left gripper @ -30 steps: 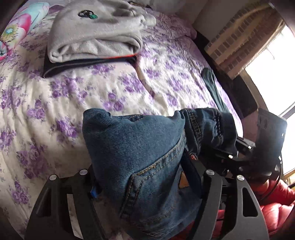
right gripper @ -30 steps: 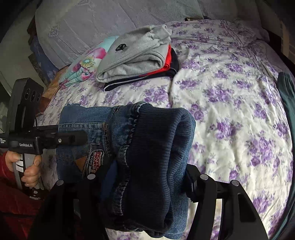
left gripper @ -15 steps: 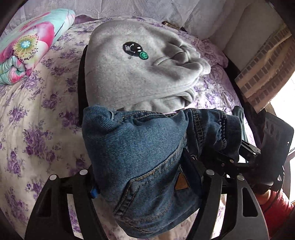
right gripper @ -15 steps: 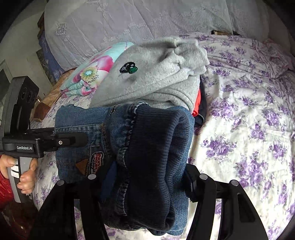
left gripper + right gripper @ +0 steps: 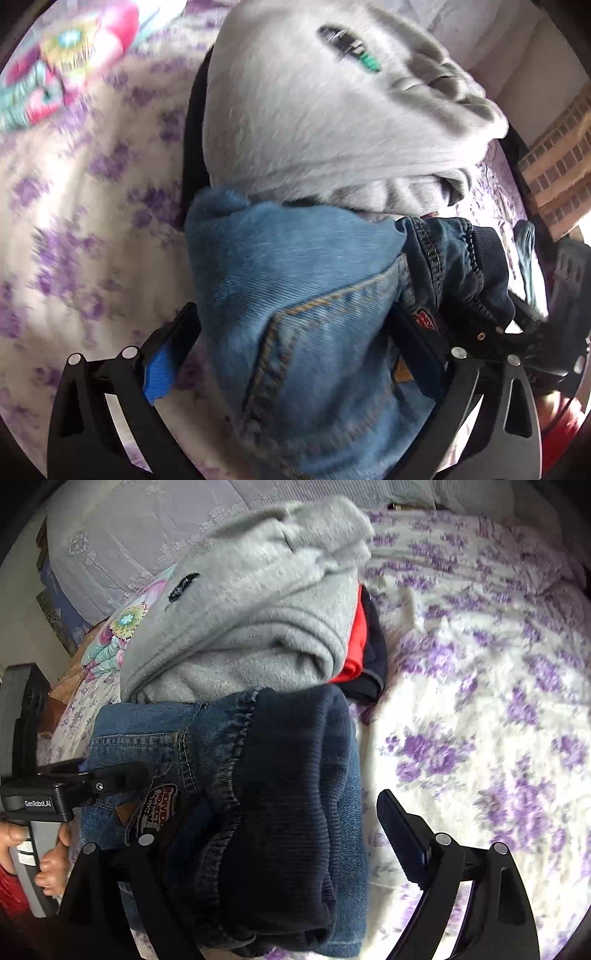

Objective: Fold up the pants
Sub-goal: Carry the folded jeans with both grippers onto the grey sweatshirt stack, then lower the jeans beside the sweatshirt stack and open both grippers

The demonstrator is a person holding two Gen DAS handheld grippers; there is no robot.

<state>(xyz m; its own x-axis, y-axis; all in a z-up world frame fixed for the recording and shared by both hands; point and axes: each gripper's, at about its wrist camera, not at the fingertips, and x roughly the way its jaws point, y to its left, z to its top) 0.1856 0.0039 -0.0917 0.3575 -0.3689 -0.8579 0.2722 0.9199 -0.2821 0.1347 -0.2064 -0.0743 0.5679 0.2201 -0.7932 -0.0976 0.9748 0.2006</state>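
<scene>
Both jaws have just been opening: left gripper and right gripper release the folded jeans against the grey sweatshirt stack; placement appears done

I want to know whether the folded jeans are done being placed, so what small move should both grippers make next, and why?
Probably draw both back off the folded jeans. The left gripper and right gripper have just been opening, one pad of each clear of the denim, and the jeans lie against the grey sweatshirt.
</scene>
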